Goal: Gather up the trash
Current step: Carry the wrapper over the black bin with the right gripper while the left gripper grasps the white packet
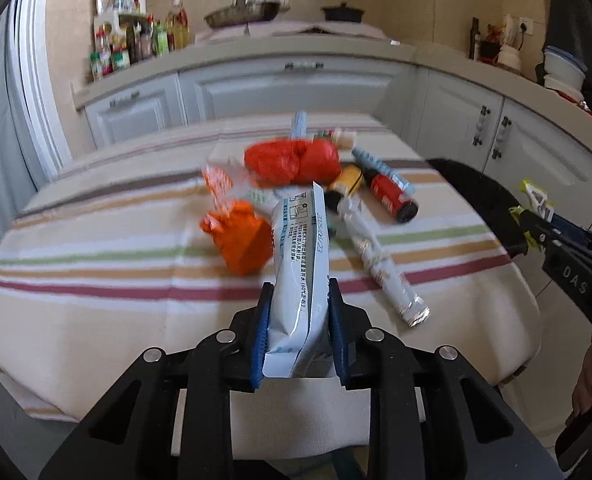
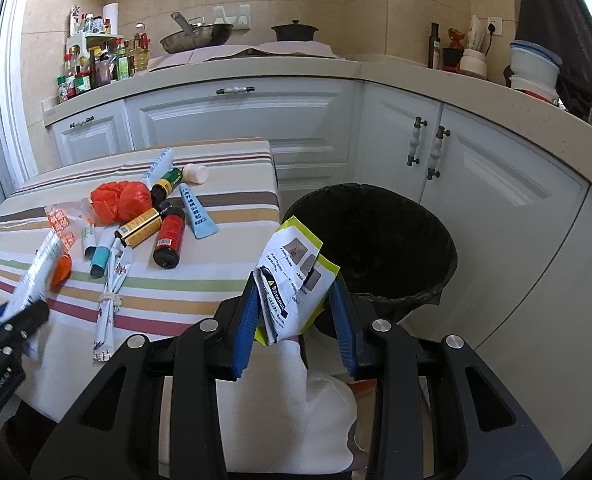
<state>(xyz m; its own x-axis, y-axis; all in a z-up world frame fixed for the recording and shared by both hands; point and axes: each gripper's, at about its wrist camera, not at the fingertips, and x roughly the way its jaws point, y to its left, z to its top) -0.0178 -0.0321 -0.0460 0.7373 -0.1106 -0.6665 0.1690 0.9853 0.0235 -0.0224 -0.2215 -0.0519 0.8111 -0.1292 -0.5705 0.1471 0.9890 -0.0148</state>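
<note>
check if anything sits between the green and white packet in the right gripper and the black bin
Nothing visible does. The right gripper holds the green and white packet beside the table corner, and the black bin stands open just beyond it, with only open air between packet and rim.

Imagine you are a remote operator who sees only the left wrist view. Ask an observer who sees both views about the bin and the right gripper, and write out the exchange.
Operator: I see only a black edge at my right. Is that the bin?
Observer: Yes, a round black trash bin with a dark liner, standing on the floor beside the table.
Operator: What does the right gripper hold?
Observer: A crumpled white and lime-green packet printed with a warning label.
Operator: Is that packet over the bin yet?
Observer: It seems just short of the near rim.
</note>
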